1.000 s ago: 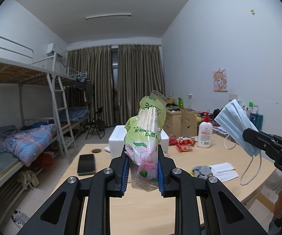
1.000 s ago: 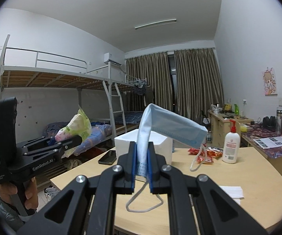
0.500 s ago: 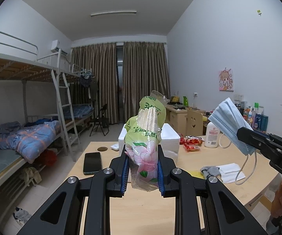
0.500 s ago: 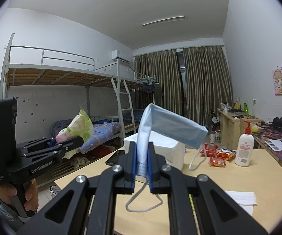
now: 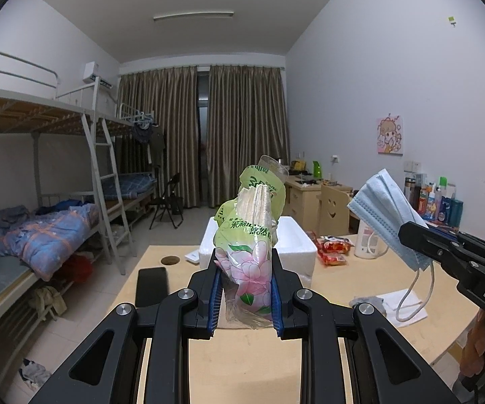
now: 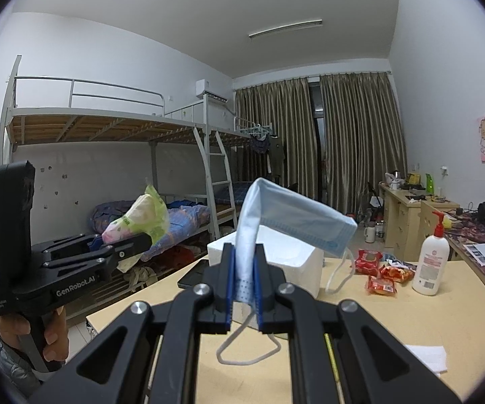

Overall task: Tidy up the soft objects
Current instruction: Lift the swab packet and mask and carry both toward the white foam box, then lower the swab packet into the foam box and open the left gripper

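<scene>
Green tissue pack [image 5: 247,232] with pink flower print, pale blue face mask [image 6: 289,215], white foam box [image 5: 293,239], brown curtains [image 5: 246,131]

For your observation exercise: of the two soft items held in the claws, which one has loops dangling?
The blue face mask in the right claw; its ear loops hang free. The tissue pack has none.

Each hand-held gripper, left [image 5: 245,298] and right [image 6: 244,294], is a matt black angular linkage with silver round screw heads, blue pads [image 5: 214,298] lining its fingers, and white lettering on its side, one reading "GenRobot.AI".
</scene>
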The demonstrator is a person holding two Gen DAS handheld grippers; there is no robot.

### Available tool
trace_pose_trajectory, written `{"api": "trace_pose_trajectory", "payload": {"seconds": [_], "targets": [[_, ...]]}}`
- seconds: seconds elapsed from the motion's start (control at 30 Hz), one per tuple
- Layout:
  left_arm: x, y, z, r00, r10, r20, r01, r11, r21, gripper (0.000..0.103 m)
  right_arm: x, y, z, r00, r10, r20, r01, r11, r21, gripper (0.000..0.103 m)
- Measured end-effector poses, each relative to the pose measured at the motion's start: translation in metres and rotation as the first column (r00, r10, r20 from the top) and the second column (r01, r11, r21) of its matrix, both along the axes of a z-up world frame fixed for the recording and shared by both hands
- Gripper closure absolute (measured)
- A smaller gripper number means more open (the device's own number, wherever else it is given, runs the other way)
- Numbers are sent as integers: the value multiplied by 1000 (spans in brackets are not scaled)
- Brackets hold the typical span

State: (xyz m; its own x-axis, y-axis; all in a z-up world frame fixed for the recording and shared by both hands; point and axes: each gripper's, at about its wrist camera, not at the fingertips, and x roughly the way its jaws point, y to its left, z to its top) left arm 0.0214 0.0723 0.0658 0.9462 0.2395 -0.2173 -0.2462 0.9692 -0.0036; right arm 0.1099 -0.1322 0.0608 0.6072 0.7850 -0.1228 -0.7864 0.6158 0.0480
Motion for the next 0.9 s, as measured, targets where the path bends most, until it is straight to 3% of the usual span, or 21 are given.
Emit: {"api": "trace_pose_trajectory", "payload": {"seconds": [0.9], "targets": [[96,44,14,996,-65,-61,64,998,-19,77,64,53,18,999,10,-39,-11,999,-43,90]]}}
